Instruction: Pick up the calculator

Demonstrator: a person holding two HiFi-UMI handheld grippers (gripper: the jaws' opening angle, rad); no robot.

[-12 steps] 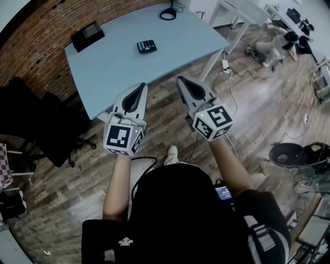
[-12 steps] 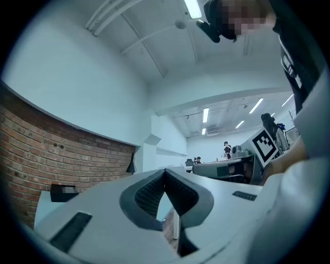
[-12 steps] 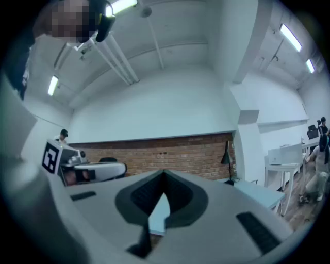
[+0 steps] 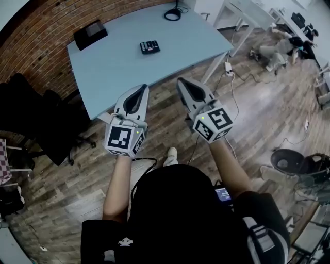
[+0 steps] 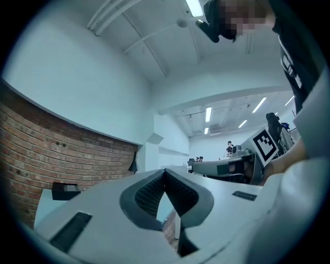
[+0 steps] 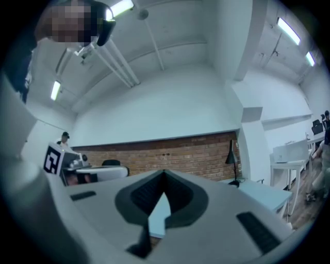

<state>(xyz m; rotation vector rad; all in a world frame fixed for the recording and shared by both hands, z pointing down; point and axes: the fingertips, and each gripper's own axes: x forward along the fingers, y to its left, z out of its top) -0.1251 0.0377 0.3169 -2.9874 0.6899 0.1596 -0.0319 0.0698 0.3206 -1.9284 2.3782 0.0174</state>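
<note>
A small black calculator [image 4: 149,47] lies flat near the middle of a light blue table [image 4: 118,67] in the head view. Both grippers hang in the air in front of the table's near edge, well short of the calculator. My left gripper [image 4: 139,87] is shut, its jaw tips meeting with nothing between them. My right gripper [image 4: 182,81] is likewise shut and empty. In the left gripper view the jaws [image 5: 165,171] meet at a point, and the right gripper view shows the same [image 6: 164,172]. Neither gripper view shows the calculator.
A black box [image 4: 90,34] sits at the table's far left and a black lamp base [image 4: 173,14] at its far edge. A brick wall [image 4: 31,31] runs behind. Black office chairs [image 4: 36,118] stand left of the table. Cables [image 4: 232,77] lie on the wooden floor to the right.
The view has shifted slightly; the table and calculator sit a little further right in the frame. Both grippers stay shut and nearly in place.
</note>
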